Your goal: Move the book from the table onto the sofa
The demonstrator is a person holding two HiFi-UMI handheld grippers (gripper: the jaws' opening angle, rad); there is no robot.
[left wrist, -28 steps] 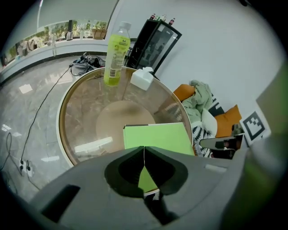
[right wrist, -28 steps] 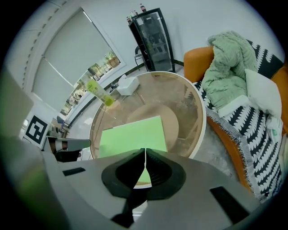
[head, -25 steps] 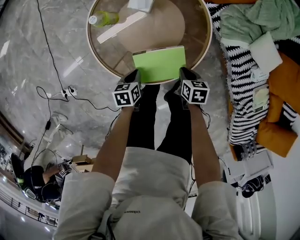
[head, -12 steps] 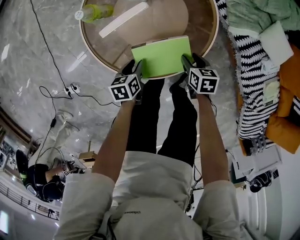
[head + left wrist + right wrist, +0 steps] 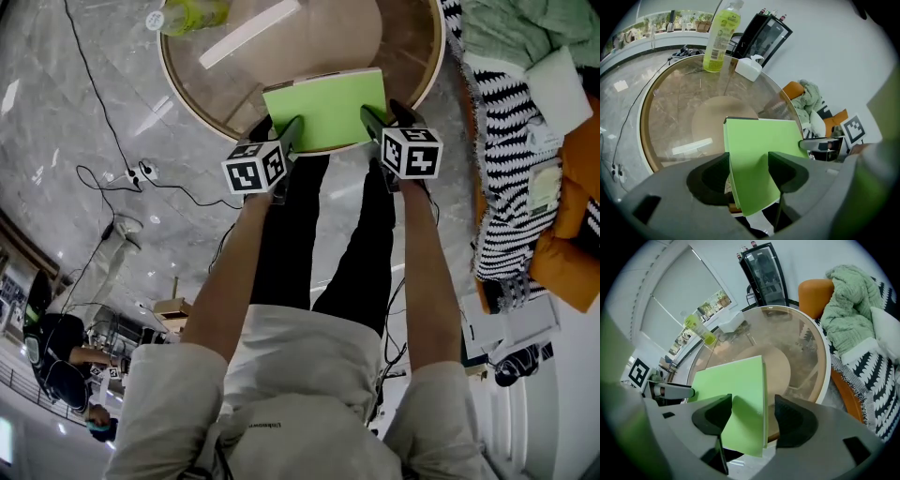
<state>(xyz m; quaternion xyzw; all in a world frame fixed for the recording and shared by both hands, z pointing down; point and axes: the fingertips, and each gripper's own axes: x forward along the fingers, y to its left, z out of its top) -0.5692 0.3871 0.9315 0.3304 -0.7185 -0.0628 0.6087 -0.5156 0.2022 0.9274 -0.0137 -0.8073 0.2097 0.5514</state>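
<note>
Head view: the left gripper (image 5: pixel 286 131) and right gripper (image 5: pixel 375 122) are held out over the near edge of the round glass surface (image 5: pixel 202 112). Between them lies the green book (image 5: pixel 328 111), flat at that near edge and jutting slightly past it. The book is flanked on its left and right sides by the two sets of jaws. A black-and-white square pattern is borne by each marker cube (image 5: pixel 255 169). A bottle (image 5: pixel 187 14) lies at the far left edge. The sofa (image 5: pixel 562 234), draped with a striped blanket (image 5: pixel 506 159), is seen to the right of the surface, well apart from the book.

Left gripper view: the jaws of the left gripper (image 5: pixel 749 171) have just been opening and are spread wide. The book's (image 5: pixel 759 140) left edge is seen between them, with no pad pressed on it. The yellow-green bottle (image 5: pixel 719 40) is labelled, but its print cannot be read. A white box (image 5: pixel 749 68) is set just beside it, and a black fridge (image 5: pixel 764 35) stands beyond.

Right gripper view: the jaws of the right gripper (image 5: pixel 752 416) have likewise just been opening and stand wide apart. The book's (image 5: pixel 736 390) right edge is framed between them, ungripped. The sofa's orange arm (image 5: pixel 813 294) and a green blanket (image 5: pixel 851 301) are seen past the surface's right edge.
</note>
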